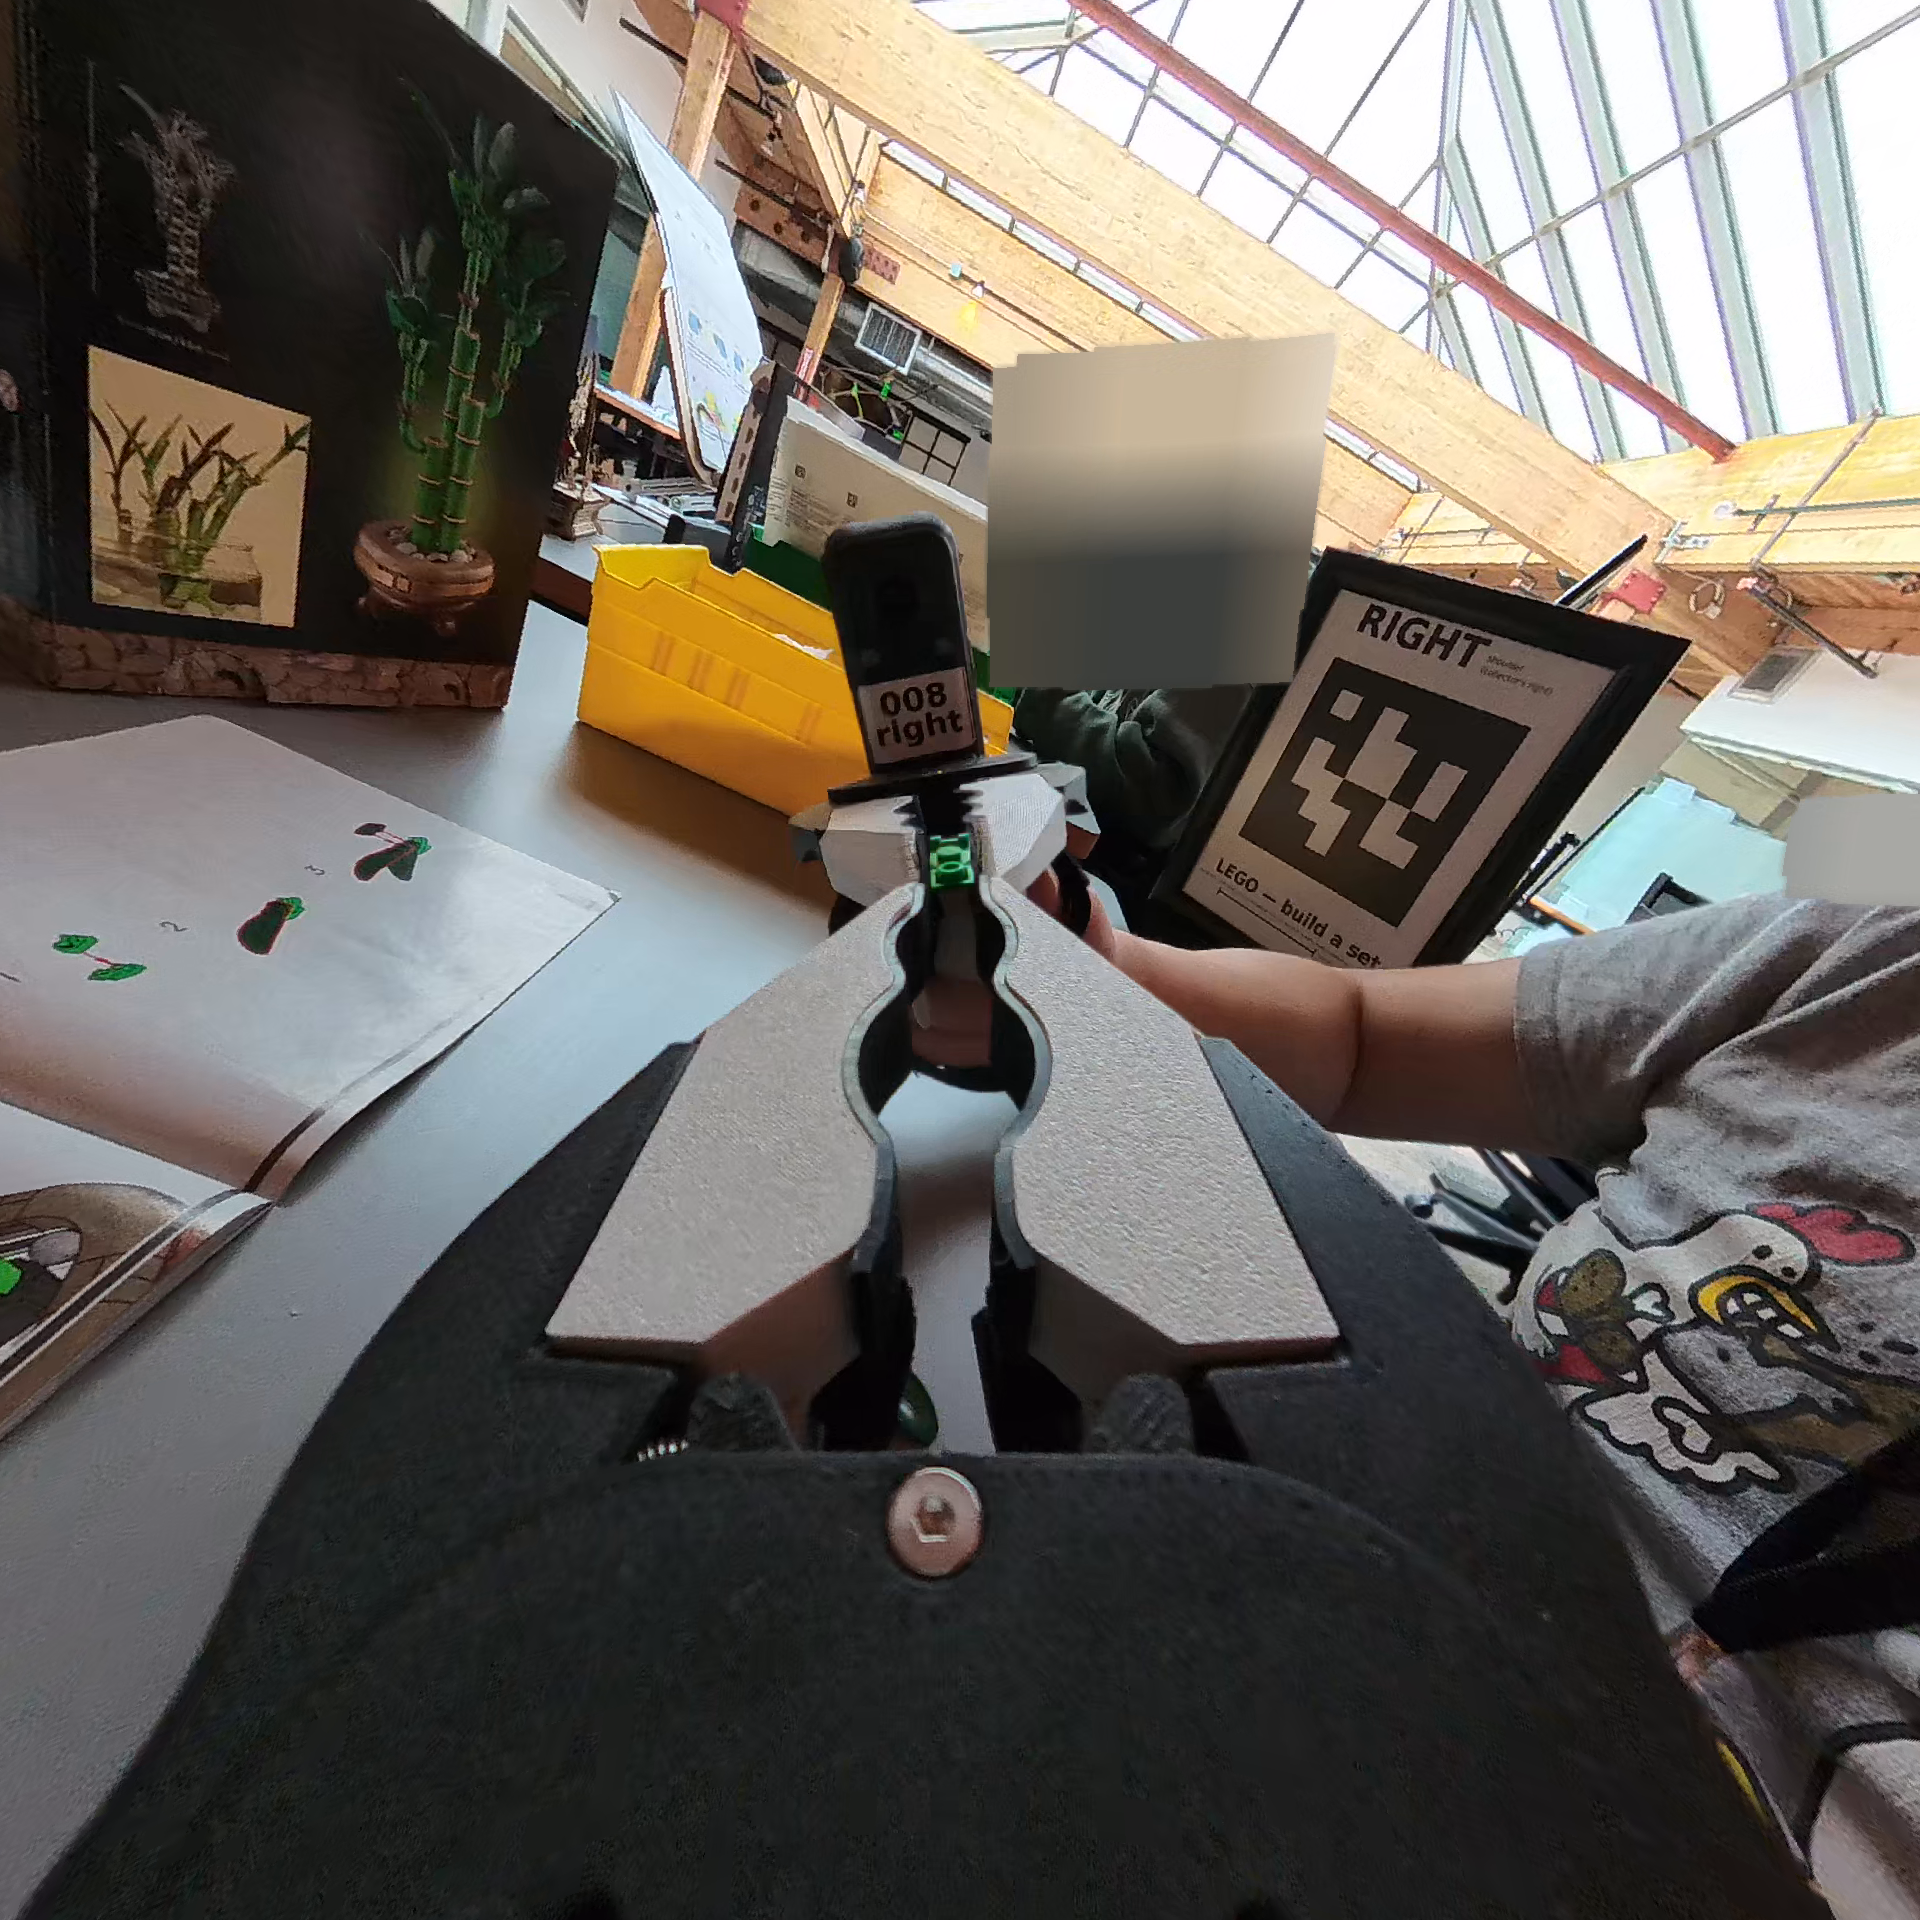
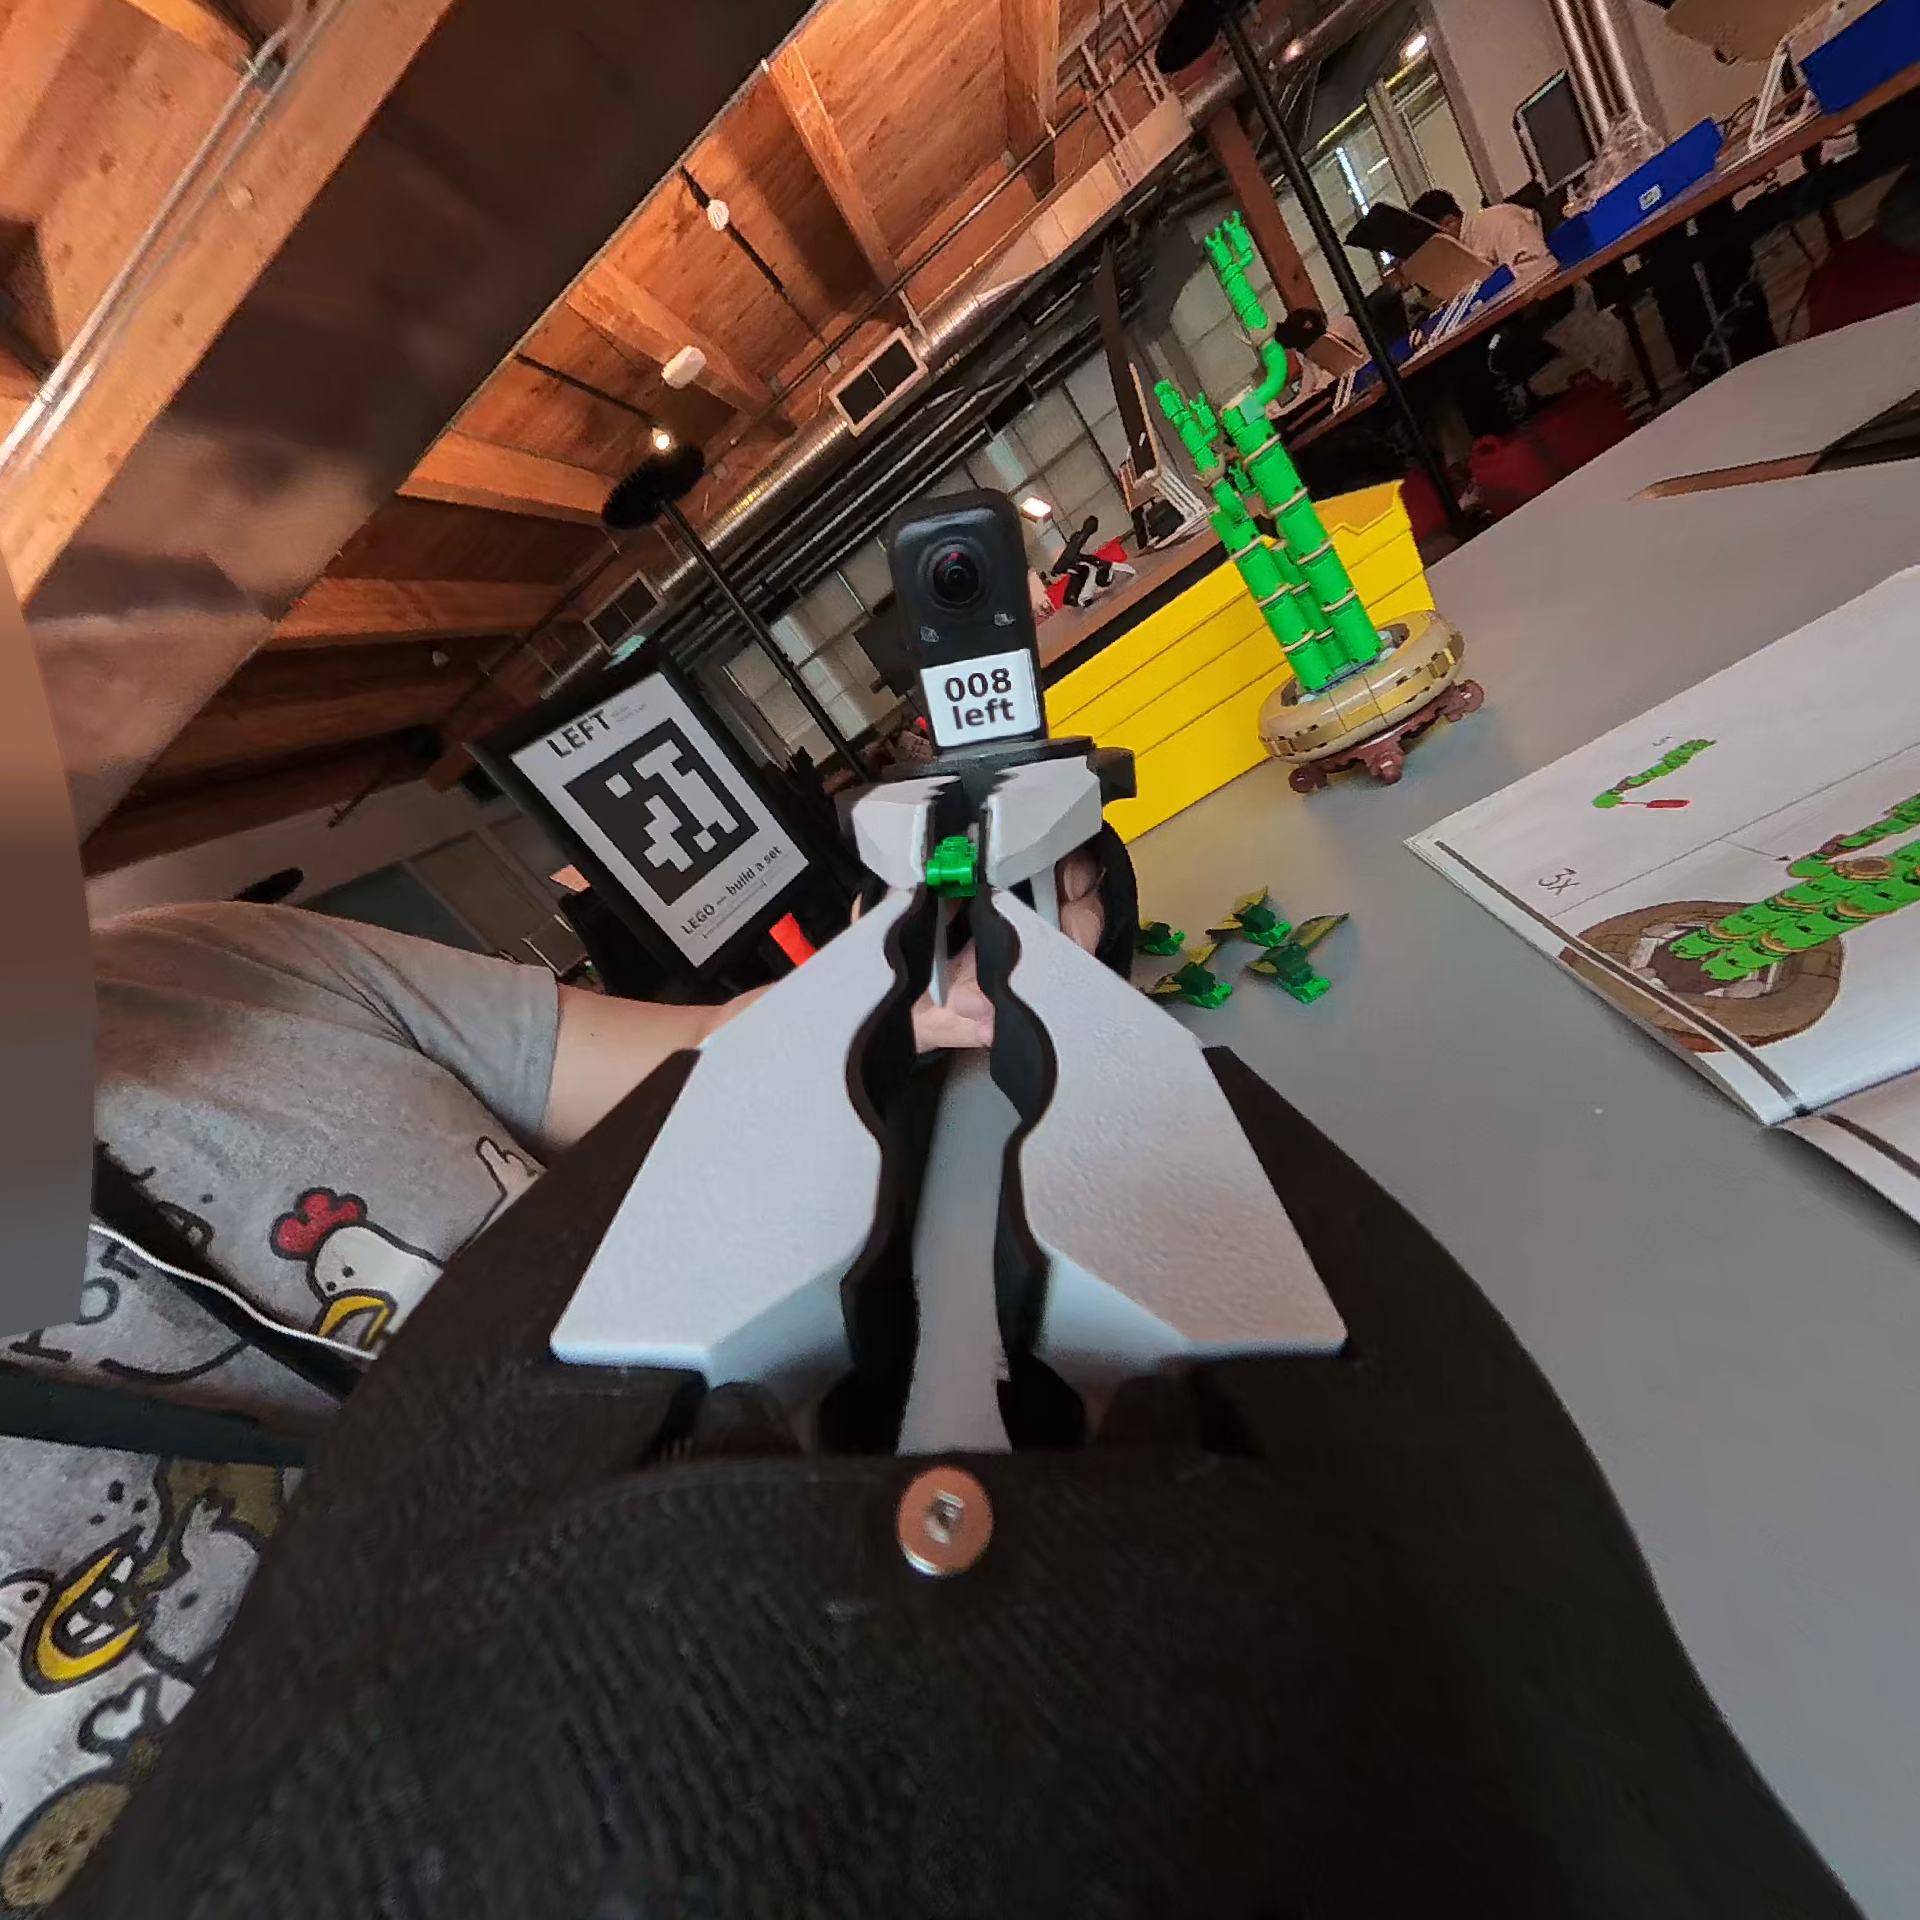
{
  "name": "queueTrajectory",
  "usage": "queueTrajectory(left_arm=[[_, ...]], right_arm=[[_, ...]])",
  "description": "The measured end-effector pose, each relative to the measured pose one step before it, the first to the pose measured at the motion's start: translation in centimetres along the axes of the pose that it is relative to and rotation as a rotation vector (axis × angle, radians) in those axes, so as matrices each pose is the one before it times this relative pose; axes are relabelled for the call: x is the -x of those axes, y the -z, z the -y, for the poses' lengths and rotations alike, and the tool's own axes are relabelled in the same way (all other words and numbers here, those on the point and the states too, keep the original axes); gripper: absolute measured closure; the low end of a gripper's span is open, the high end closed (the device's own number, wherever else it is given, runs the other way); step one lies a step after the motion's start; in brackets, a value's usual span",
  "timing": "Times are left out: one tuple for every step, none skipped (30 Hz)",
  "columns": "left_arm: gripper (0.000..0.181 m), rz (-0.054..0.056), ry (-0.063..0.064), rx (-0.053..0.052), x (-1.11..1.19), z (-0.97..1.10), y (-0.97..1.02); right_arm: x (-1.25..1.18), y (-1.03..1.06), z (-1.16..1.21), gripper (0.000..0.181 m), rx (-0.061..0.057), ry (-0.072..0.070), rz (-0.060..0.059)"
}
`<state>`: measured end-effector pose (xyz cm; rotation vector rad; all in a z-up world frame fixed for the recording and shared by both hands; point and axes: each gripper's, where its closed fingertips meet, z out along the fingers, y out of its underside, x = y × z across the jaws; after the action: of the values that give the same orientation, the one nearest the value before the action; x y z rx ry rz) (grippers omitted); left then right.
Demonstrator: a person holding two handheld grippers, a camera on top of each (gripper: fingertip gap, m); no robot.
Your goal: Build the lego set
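A small green lego piece [image 1: 951, 864] is held in the air between the two grippers, which face each other tip to tip. My left gripper [image 1: 951, 902] is shut with its tips on the near side of the piece. My right gripper [image 2: 951, 906] is shut and meets the same piece [image 2: 951, 868] from the other side. Exactly how each jaw grips it is hidden. The partly built green bamboo model [image 2: 1309, 582] stands in its tan pot on the grey table [image 2: 1455, 1143]. Several small green leaf assemblies [image 2: 1247, 956] lie on the table beyond the grippers.
An open instruction booklet [image 1: 208, 935] lies on the table, also in the right wrist view [image 2: 1714, 914]. A yellow bin [image 1: 707, 675] and the set's dark box [image 1: 291, 343] stand behind. Framed marker signs [image 1: 1392, 779] [image 2: 665, 810] stand at the table's edge. The person's arm [image 1: 1247, 1008] reaches in. The grippers are tip to tip, or close to it. My left gripper's tips are some 30 cm from the partly built green bamboo model [image 2: 1309, 582].
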<state>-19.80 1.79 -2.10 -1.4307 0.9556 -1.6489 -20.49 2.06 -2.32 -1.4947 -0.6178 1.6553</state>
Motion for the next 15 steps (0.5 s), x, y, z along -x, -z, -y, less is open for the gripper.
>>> queueTrajectory(left_arm=[[0.174,0.0123,0.0014,0.0221,0.161,-0.138,0.069],[0.159,0.0239,0.0055,0.0287,0.398,-0.197,0.132],[0.148,0.0248,0.0038,0.0328,0.461,-0.249,0.209],[0.146,0.0241,-0.0011,0.0445,0.488,-0.494,0.209],[0.146,0.0307,-0.0025,0.0697,0.608,-0.917,0.164],[0.149,0.037,-0.0084,0.0862,0.702,-1.194,0.087],[0.152,0.0409,-0.0134,0.084,0.676,-1.248,-0.041],[0.152,0.033,-0.0152,0.0739,0.468,-1.153,-0.168],[0.151,0.0256,-0.0138,0.0585,0.286,-0.918,-0.282],[0.151,0.0223,-0.0112,0.0492,0.184,-0.784,-0.349],[0.153,0.0238,-0.0135,0.0497,0.133,-0.732,-0.367],[0.152,0.0244,-0.0194,0.0471,0.034,-0.623,-0.337],[0.152,0.0238,-0.0224,0.0403,-0.081,-0.481,-0.287],[0.151,0.0238,-0.0244,0.0368,-0.132,-0.396,-0.222],[0.15,0.0228,-0.0282,0.0327,-0.197,-0.322,-0.177]], right_arm=[[0.148,0.17,0.285,0.176,-0.0067,0.012,-0.0004],[0.133,0.275,0.437,0.177,-0.0128,0.0082,-0.0006],[-0.027,0.36,0.389,0.177,-0.0063,0.0142,-0.0099],[-0.207,0.411,0.244,0.177,0.0061,0.0268,-0.0232],[-0.354,0.42,-0.016,0.176,0.0251,0.042,-0.0333],[-0.349,0.39,-0.213,0.176,0.0383,0.0559,-0.0336],[-0.407,0.334,-0.295,0.176,0.0395,0.063,-0.0367],[-0.431,0.274,-0.4,0.176,0.0405,0.0617,-0.0376],[-0.312,0.179,-0.376,0.176,0.0328,0.0496,-0.0284],[-0.216,0.089,-0.372,0.176,0.027,0.0348,-0.0195],[-0.149,0.023,-0.345,0.176,0.0233,0.0205,-0.0123],[-0.105,-0.036,-0.256,0.176,0.0153,0.0097,-0.008],[-0.084,-0.077,-0.226,0.176,0.0122,0.0046,-0.0055],[-0.005,-0.095,-0.227,0.176,0.0124,0.0037,-0.0007],[-0.019,-0.085,-0.231,0.176,0.014,0.0062,-0.0024]])
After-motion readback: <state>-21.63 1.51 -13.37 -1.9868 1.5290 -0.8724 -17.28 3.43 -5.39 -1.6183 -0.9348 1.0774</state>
